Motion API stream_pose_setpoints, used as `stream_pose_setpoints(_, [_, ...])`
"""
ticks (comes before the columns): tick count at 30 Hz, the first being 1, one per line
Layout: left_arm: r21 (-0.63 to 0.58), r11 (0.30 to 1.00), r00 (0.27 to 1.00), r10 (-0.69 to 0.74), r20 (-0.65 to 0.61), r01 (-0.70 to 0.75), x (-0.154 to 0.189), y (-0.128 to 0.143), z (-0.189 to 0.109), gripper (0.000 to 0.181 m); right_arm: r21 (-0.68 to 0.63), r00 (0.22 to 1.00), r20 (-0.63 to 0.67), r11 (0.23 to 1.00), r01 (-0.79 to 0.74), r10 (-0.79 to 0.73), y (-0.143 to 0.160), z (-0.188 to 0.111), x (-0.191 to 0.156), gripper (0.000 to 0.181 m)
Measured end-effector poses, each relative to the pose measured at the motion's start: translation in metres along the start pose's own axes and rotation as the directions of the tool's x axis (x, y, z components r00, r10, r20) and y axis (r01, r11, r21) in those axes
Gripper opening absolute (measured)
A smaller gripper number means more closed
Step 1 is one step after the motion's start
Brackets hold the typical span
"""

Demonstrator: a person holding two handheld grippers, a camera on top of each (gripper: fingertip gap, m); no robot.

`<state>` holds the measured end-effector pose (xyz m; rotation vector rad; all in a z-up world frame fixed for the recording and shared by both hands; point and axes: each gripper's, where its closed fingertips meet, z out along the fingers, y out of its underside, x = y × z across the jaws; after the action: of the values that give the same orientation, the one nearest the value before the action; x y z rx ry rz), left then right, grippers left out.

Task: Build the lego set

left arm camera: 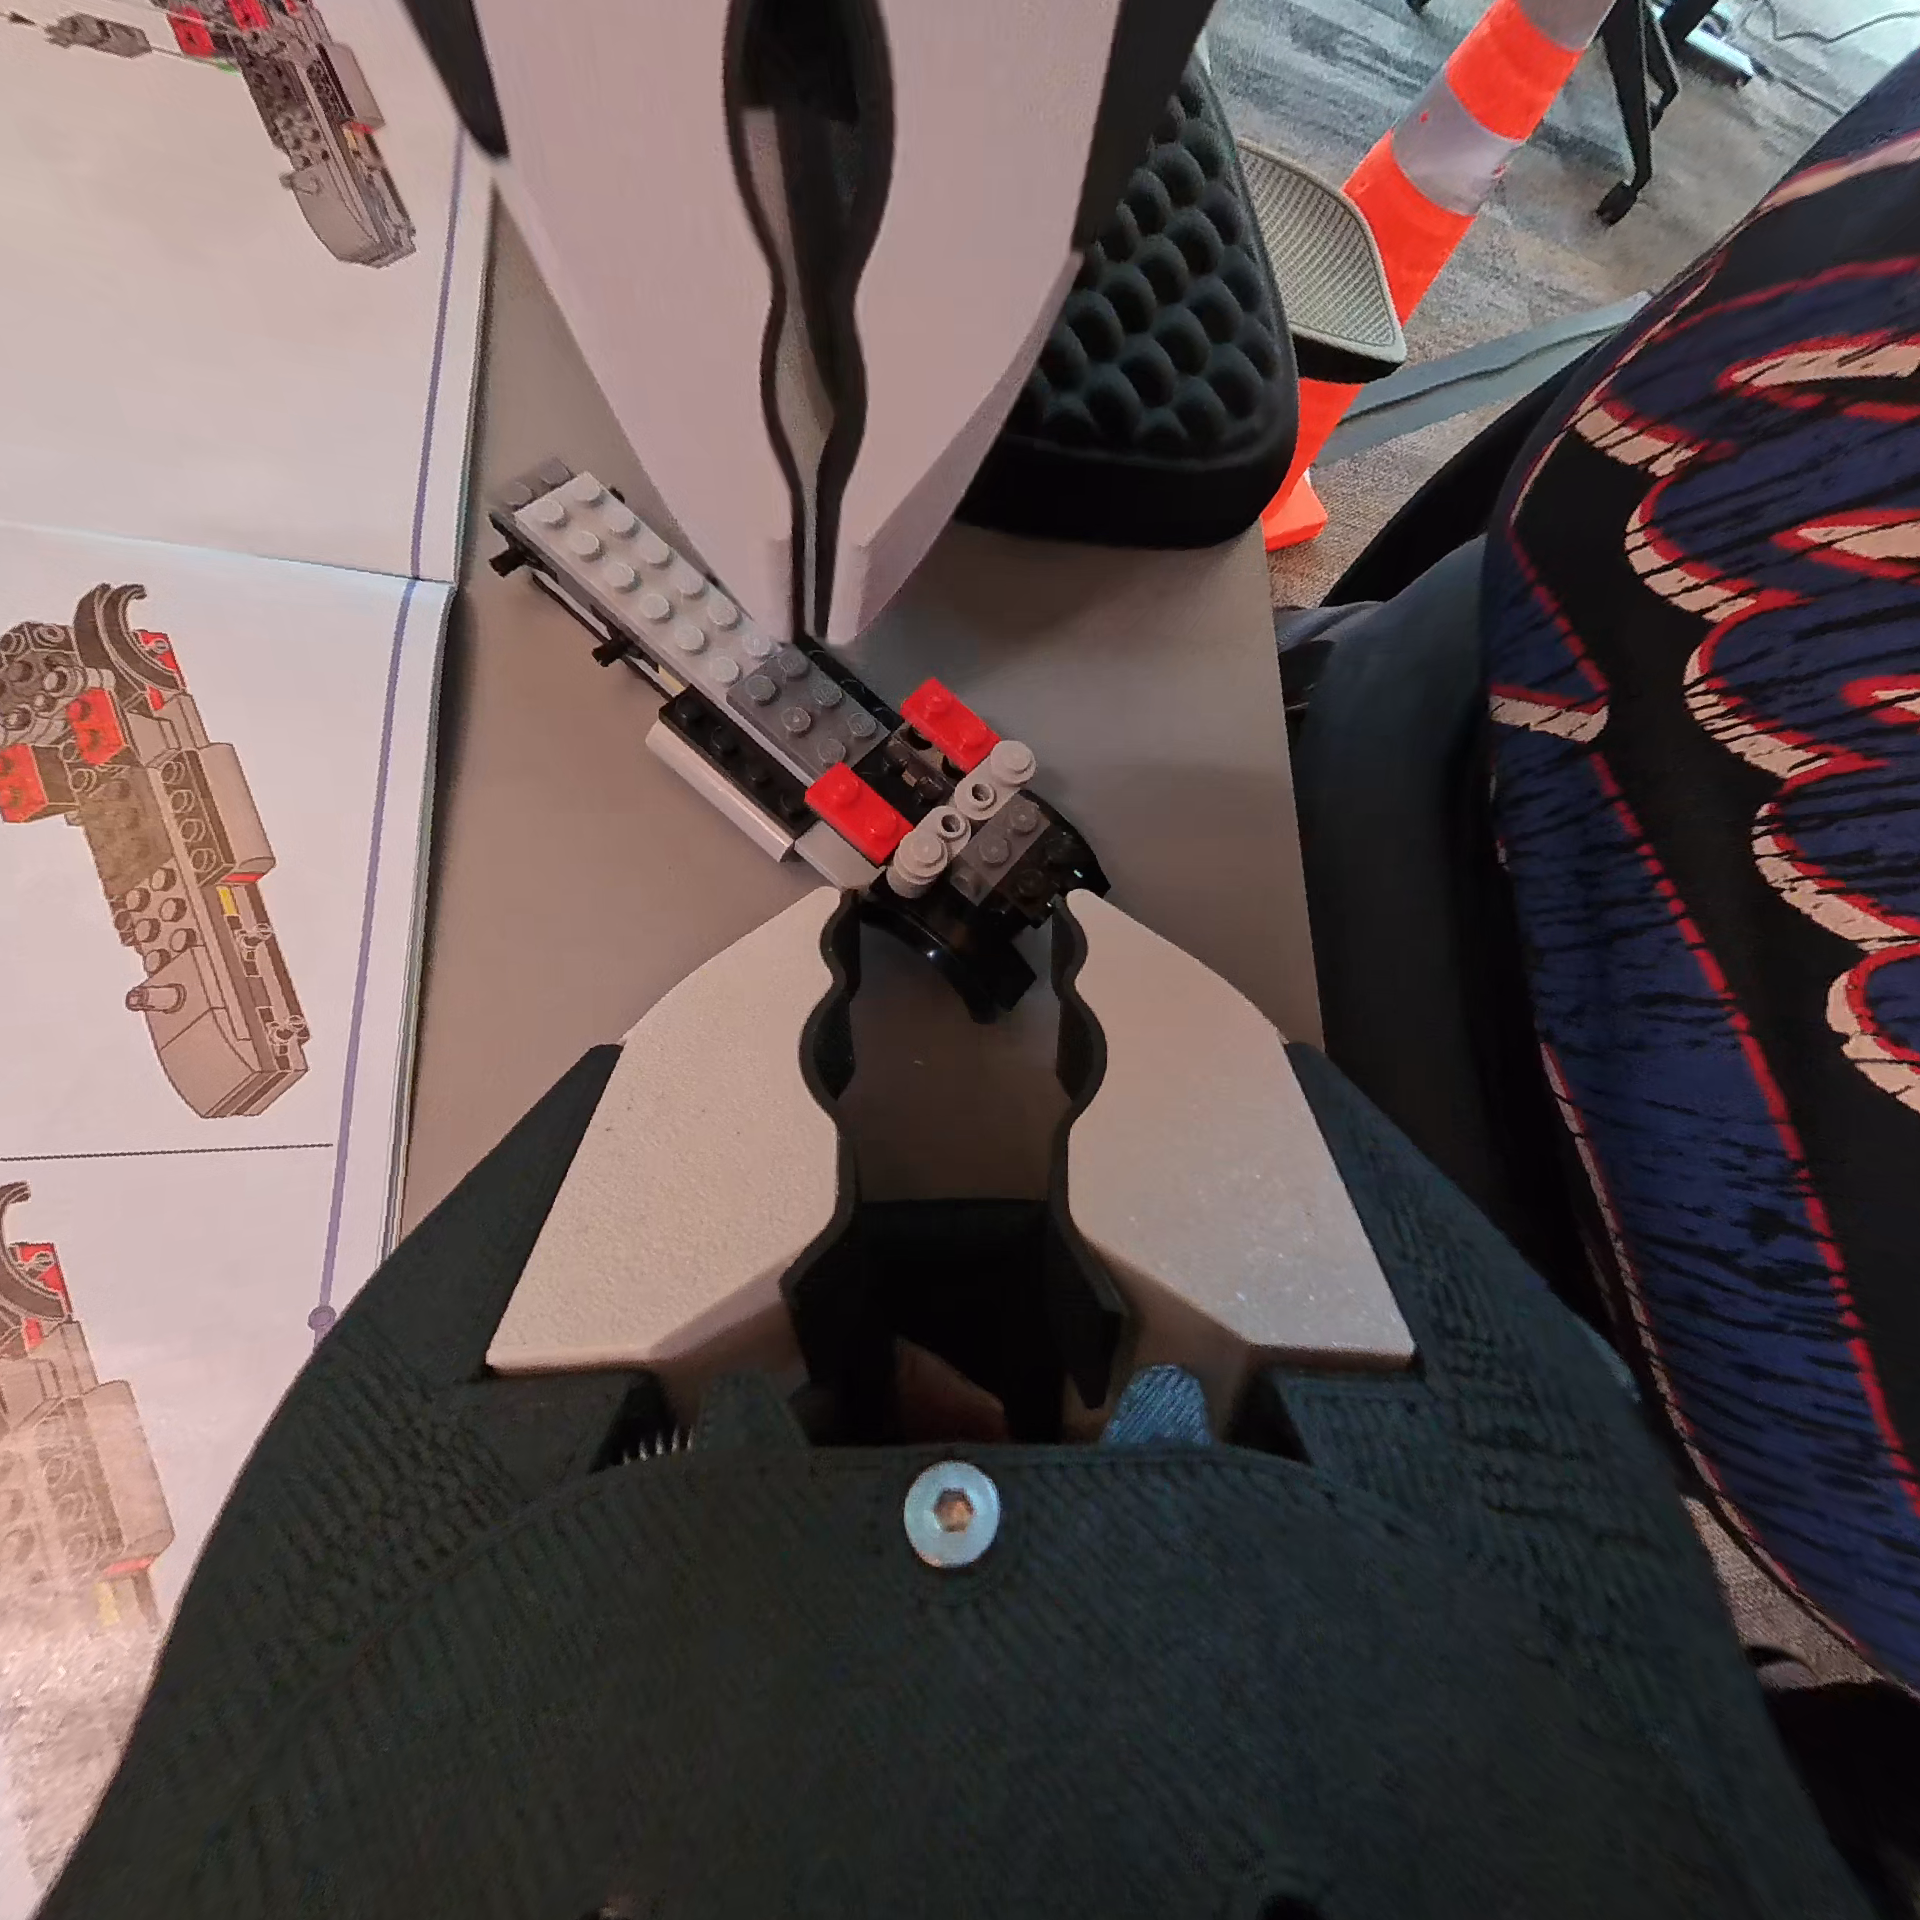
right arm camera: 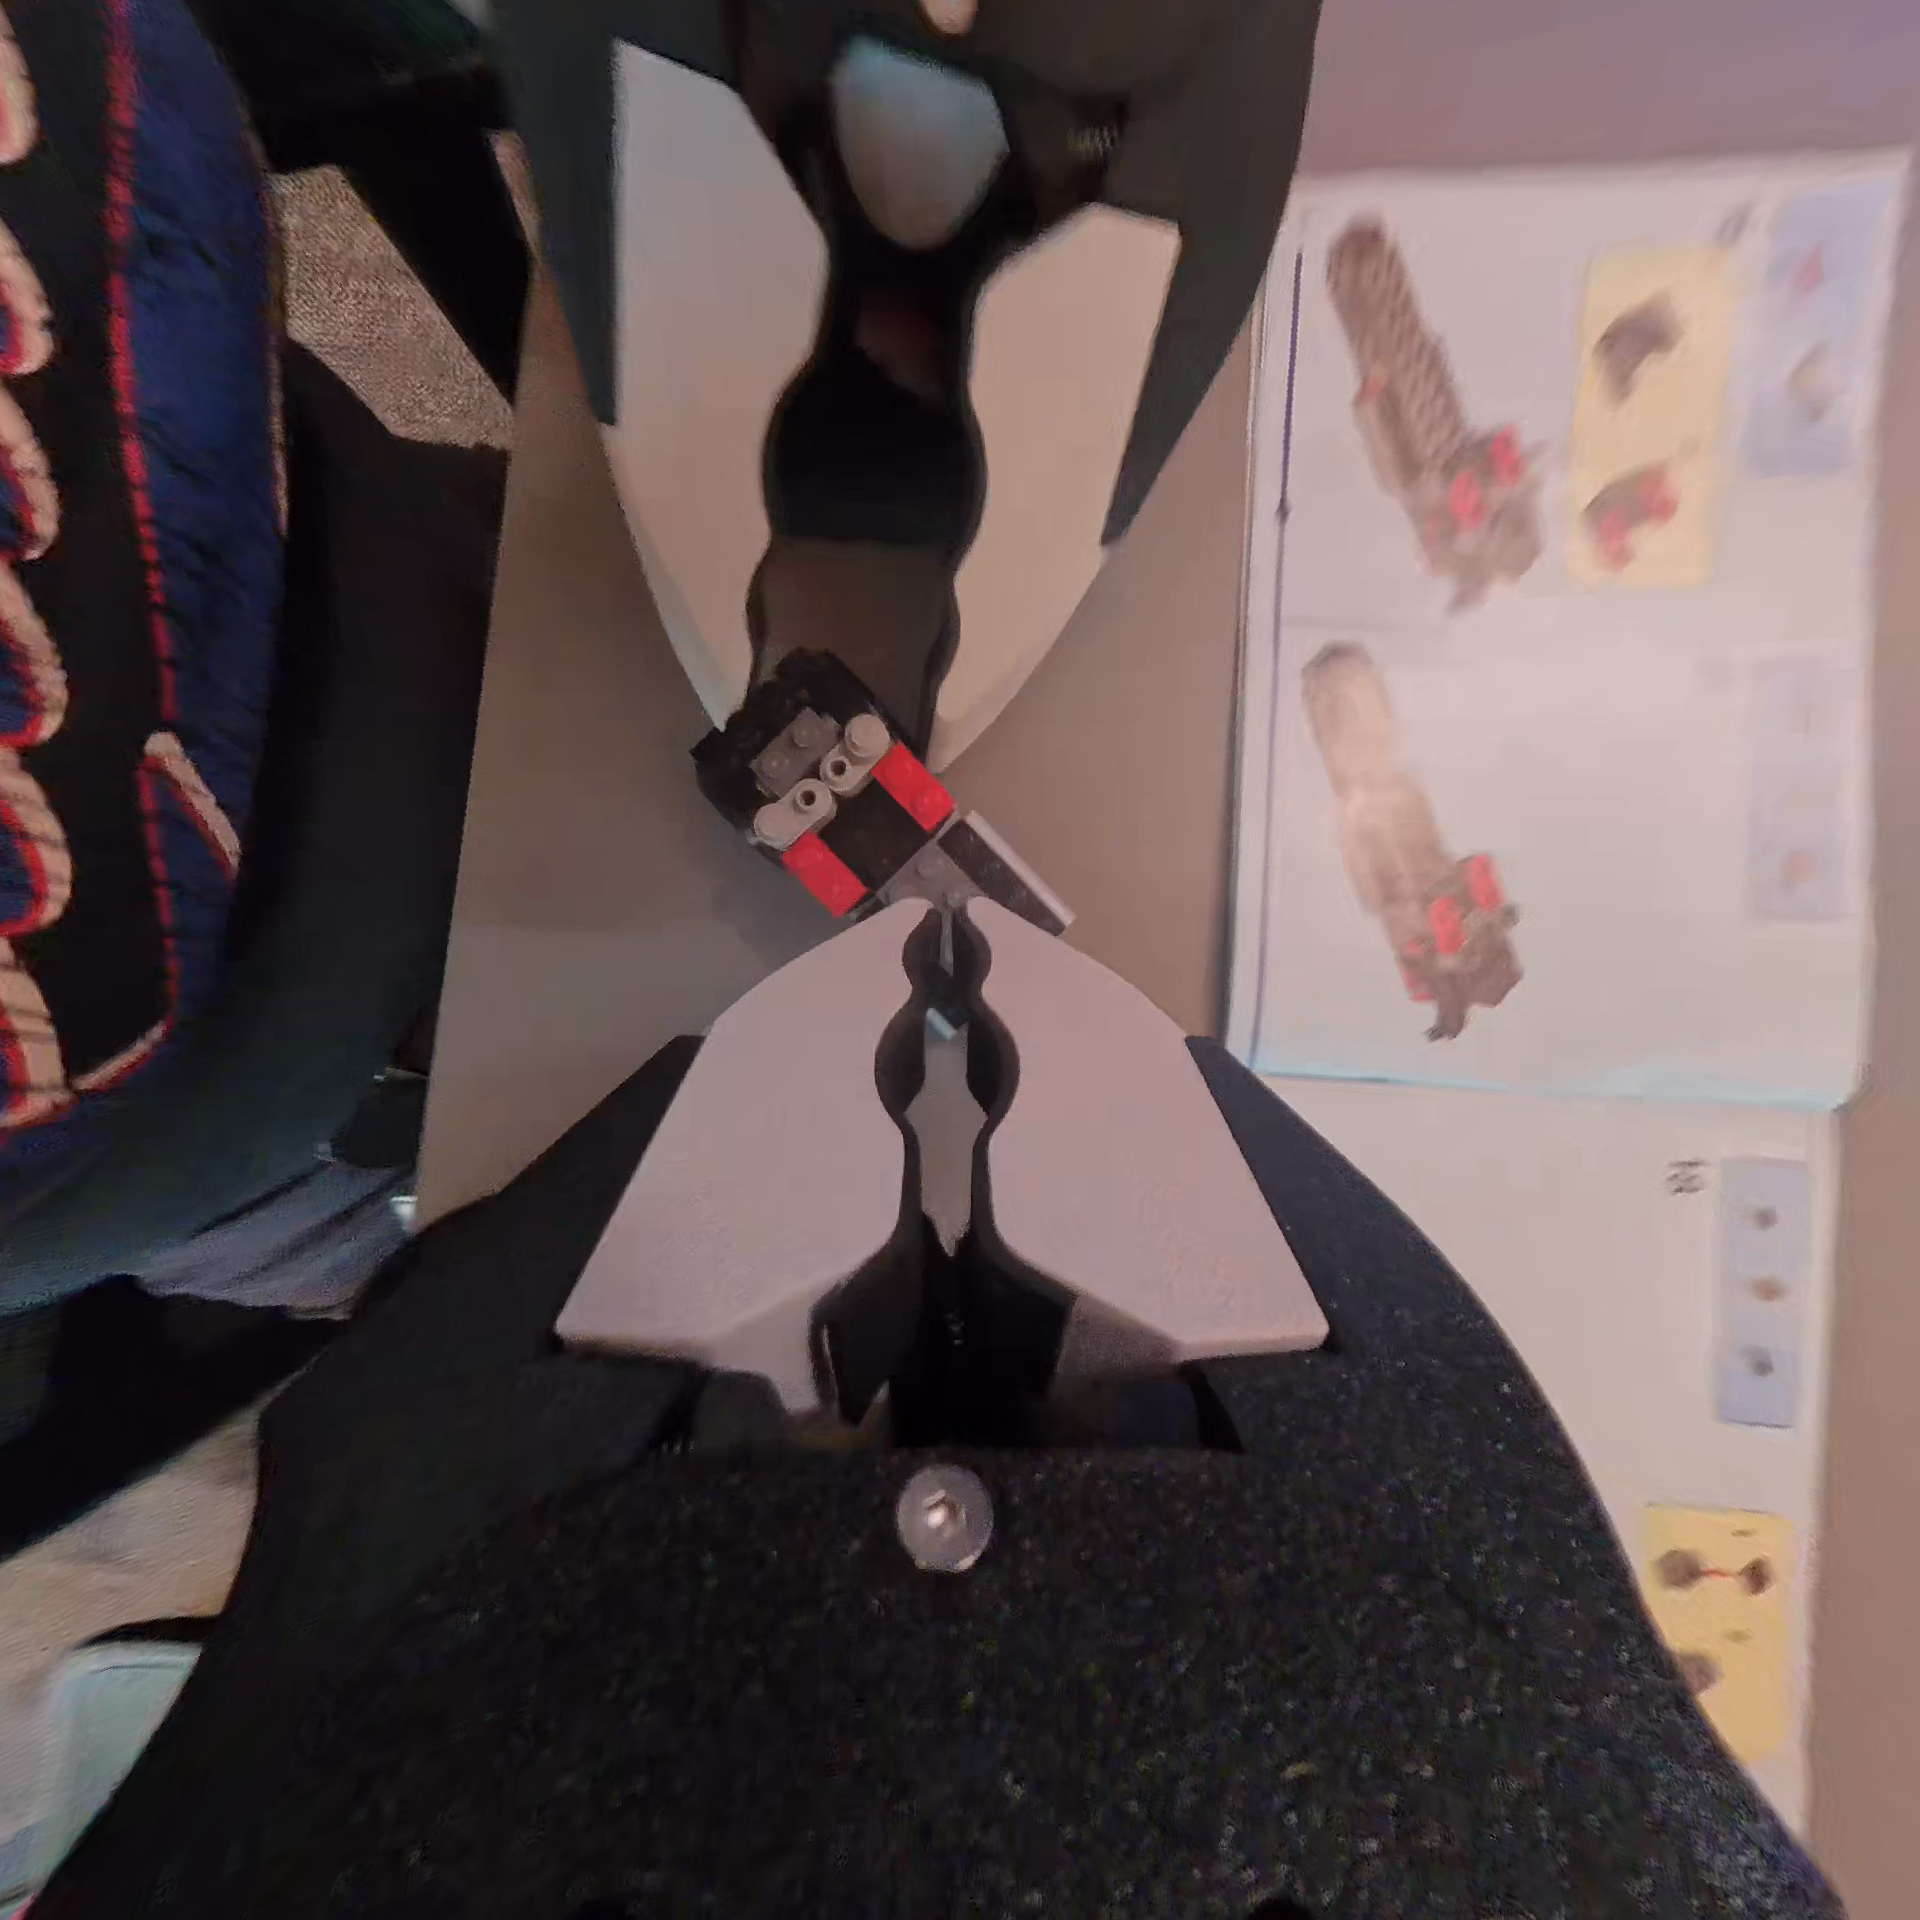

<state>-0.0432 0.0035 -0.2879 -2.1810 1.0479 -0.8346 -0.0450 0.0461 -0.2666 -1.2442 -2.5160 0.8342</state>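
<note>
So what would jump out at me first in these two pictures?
Probably the long grey, black and red lego model in the middle, pinched at opposite ends by the left gripper and the right gripper. Next, the open instruction booklet beside it on the table, and an orange traffic cone behind.

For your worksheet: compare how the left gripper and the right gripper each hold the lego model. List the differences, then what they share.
The left gripper has a wide gap between its fingers, around the lego model at its black end; the right gripper is nearly closed, pinching the model's thin grey end. Both have pale fingers with wavy black pads, meeting head-on.
</note>
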Motion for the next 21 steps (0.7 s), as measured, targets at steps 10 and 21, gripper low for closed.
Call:
stream_pose_setpoints(10, [-0.01,1.0,1.0,0.0,0.009,0.0,-0.001,0.001,0.002,0.036,-0.038,0.923,0.082,0.924,0.38,-0.376,0.004,0.01,-0.003,0.012])
stream_pose_setpoints(21, [-0.014,1.0,1.0,-0.006,0.01,0.006,-0.002,0.002,0.003,0.036,-0.119,0.932,0.127,0.928,0.354,-0.339,0.006,0.017,0.0,0.0])
